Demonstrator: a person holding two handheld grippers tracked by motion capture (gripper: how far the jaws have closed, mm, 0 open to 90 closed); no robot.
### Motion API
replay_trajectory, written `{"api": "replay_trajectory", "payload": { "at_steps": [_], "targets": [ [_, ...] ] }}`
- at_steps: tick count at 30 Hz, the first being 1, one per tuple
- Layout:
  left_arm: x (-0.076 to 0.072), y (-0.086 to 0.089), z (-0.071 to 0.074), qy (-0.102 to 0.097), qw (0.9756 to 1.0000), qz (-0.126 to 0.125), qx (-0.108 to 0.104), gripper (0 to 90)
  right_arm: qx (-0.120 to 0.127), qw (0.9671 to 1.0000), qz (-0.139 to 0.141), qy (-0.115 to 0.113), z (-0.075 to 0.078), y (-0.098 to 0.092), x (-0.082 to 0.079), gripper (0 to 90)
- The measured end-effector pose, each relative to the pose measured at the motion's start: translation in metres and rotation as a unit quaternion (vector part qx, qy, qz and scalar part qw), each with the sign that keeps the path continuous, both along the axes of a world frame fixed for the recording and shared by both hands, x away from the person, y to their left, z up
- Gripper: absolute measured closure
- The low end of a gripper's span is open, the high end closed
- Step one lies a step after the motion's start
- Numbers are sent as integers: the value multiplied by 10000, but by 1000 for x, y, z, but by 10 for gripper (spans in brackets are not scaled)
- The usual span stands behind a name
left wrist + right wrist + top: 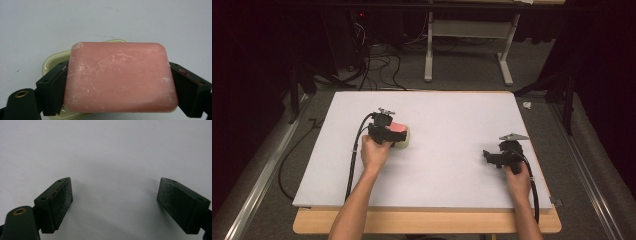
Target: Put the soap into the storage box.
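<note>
Pink soap bar [120,77]: rectangular with rounded corners, broad face up, surface scuffed with whitish marks. Clamped by its two short ends between the black jaws of the left gripper [388,131], held level over the dish.

Soap dish [53,61]: pale cream-yellow, glossy, rounded rim; sits on the white board [452,120] directly under the bar, showing past it from 9 to 12 o'clock. Whether bar and dish touch cannot be told.

Large white rectangular board [452,120] mid-frame, light wooden tabletop edge [427,222] along the bottom, grey carpet floor [462,65], white metal stand legs [428,50] upper centre, tangled black cables [377,65] upper left, small white scrap [527,105] at right.
</note>
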State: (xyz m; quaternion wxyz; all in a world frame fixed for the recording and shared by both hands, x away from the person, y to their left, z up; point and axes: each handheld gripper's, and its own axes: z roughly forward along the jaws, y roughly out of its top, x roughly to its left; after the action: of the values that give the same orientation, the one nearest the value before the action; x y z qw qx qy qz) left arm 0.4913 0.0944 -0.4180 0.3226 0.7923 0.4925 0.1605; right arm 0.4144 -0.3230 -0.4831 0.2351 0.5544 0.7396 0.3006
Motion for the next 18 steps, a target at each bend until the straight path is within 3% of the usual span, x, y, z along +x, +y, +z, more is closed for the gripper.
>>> {"api": "replay_trajectory", "payload": {
  "at_steps": [5,10,15,18],
  "targets": [
    [6,-3,-1,-34,9997,100,203,140,1,10000,-1,0,0,0,0,136],
    [10,-3,-4,-7,9997,195,147,140,-1,10000,-2,-1,0,0,0,136],
    [16,-1,-12,129,9992,314,207,140,-3,10000,-1,-2,0,0,0,136],
    [18,-2,-13,105,9991,325,261,139,-2,10000,0,-2,0,0,0,136]
  ]
}}
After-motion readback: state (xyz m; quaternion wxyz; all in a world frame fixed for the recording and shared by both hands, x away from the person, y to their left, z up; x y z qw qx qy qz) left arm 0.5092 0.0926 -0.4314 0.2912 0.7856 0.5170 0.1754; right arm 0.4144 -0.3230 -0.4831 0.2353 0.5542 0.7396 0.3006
